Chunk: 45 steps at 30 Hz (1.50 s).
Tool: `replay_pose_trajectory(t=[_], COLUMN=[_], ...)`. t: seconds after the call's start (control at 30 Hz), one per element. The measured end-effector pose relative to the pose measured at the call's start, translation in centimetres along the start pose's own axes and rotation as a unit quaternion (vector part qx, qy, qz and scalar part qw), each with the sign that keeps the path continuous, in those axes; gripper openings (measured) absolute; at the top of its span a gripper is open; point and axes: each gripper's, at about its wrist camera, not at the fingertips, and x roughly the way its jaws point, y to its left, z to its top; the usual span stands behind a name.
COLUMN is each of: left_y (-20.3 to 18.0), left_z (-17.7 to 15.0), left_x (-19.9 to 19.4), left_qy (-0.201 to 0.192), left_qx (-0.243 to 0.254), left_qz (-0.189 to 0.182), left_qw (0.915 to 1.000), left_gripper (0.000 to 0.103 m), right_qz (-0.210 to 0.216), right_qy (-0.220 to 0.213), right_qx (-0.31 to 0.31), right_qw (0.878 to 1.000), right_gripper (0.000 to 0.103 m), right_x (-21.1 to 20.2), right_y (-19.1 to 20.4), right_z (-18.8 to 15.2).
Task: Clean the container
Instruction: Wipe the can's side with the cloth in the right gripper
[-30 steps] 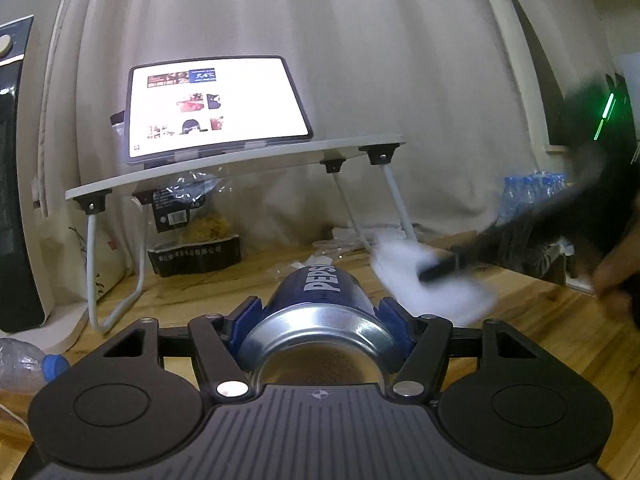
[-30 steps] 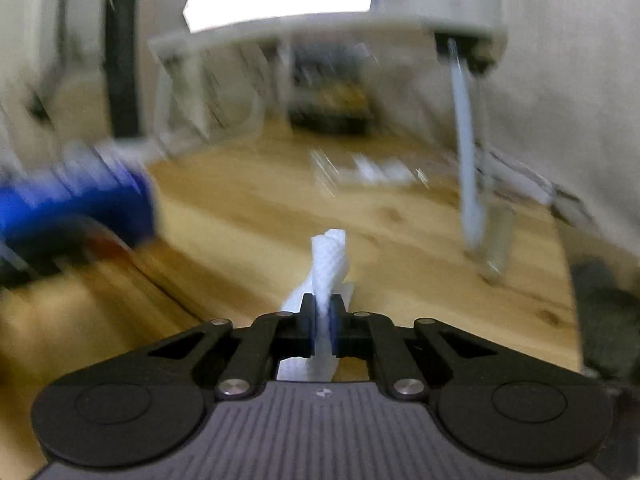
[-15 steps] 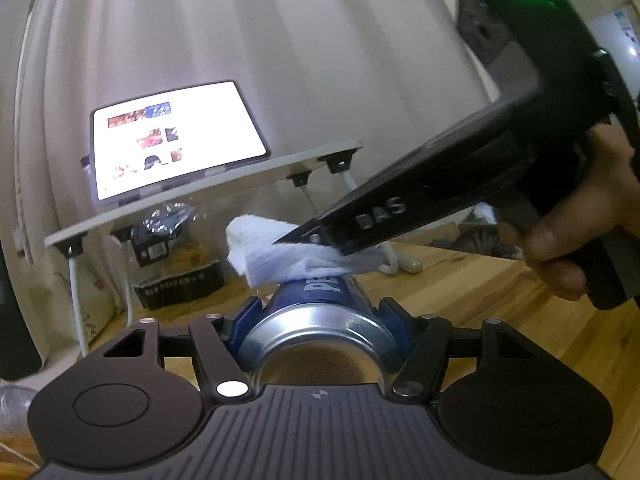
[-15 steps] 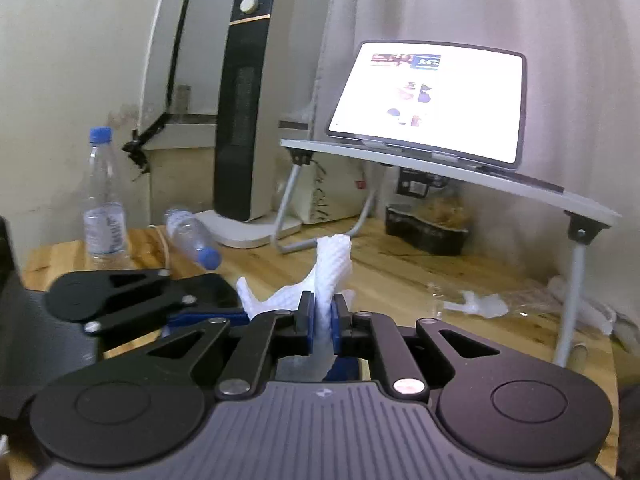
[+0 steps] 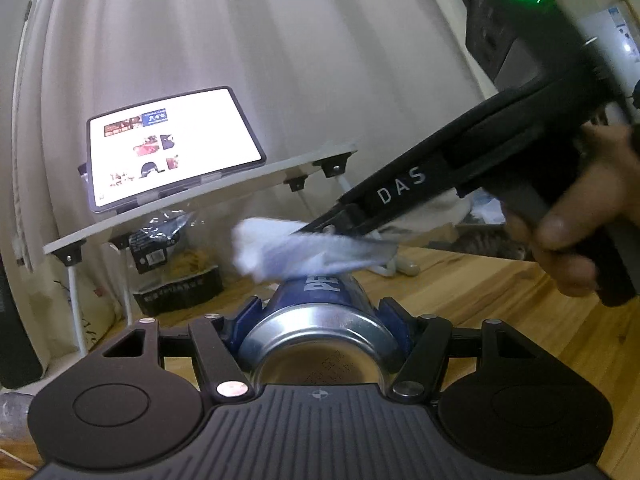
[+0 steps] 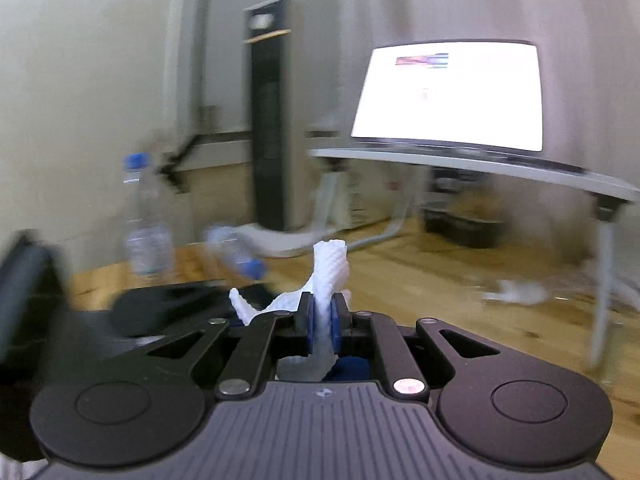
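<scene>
Blue Pepsi can [image 5: 320, 320] lies sideways, crumpled white tissue [image 5: 280, 248] pressed on its side.

"DAS" on the right gripper [image 5: 320, 229]; "PE" on the can [image 5: 320, 296]

I see a wooden tabletop [image 6: 420, 276], a white folding laptop stand [image 6: 500, 164] on its legs with a lit tablet [image 6: 452, 96], one water bottle [image 6: 146, 220] upright, another bottle [image 6: 236, 250] lying beside it, a dark tower heater [image 6: 270, 120] behind, crumpled tissue [image 6: 520, 292] under the stand.
</scene>
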Motion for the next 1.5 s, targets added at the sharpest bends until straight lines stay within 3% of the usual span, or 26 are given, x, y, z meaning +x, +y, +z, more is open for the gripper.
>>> replay_pose_trajectory(t=[0.13, 0.47, 0.57, 0.77, 0.83, 1.13, 1.27, 1.43, 1.5], left_y=[0.2, 1.0, 0.8, 0.8, 0.8, 1.0, 0.7, 0.3, 0.1], left_z=[0.0, -0.2, -0.1, -0.1, -0.1, -0.1, -0.1, -0.1, -0.1], left_x=[0.0, 0.1, 0.1, 0.0, 0.0, 0.0, -0.2, -0.4, -0.3], left_qy=[0.000, 0.007, 0.005, -0.002, 0.000, 0.001, -0.002, -0.007, -0.004], left_qx=[-0.005, -0.027, -0.021, -0.019, -0.021, -0.028, -0.019, -0.008, 0.000], left_qz=[0.001, 0.005, 0.004, 0.008, 0.010, 0.009, 0.008, 0.012, 0.012], left_qw=[1.0000, 0.9996, 0.9997, 0.9998, 0.9997, 0.9996, 0.9998, 0.9999, 0.9999], left_gripper=[0.066, 0.066, 0.066, 0.066, 0.066, 0.066, 0.066, 0.066, 0.066], right_qz=[-0.016, 0.103, 0.079, 0.006, 0.004, 0.105, 0.074, 0.002, -0.006], right_qy=[-0.004, -0.001, -0.002, -0.004, -0.002, -0.002, 0.002, 0.013, 0.005], right_qx=[0.042, 0.026, 0.017, 0.058, 0.070, 0.029, 0.018, 0.065, 0.109], right_qw=[0.999, 0.994, 0.997, 0.998, 0.998, 0.994, 0.997, 0.998, 0.994], right_gripper=[0.012, 0.012, 0.012, 0.012, 0.012, 0.012, 0.012, 0.012, 0.012], right_x=[0.0, -3.8, -3.7, -1.5, -1.1, -4.6, -4.4, -2.4, -1.8], right_y=[-2.4, 2.2, 1.6, -3.1, -3.7, 1.3, 1.0, -2.5, -3.7], right_z=[-0.5, -1.5, -1.5, -1.5, -1.7, -2.7, -2.6, -2.7, -2.6])
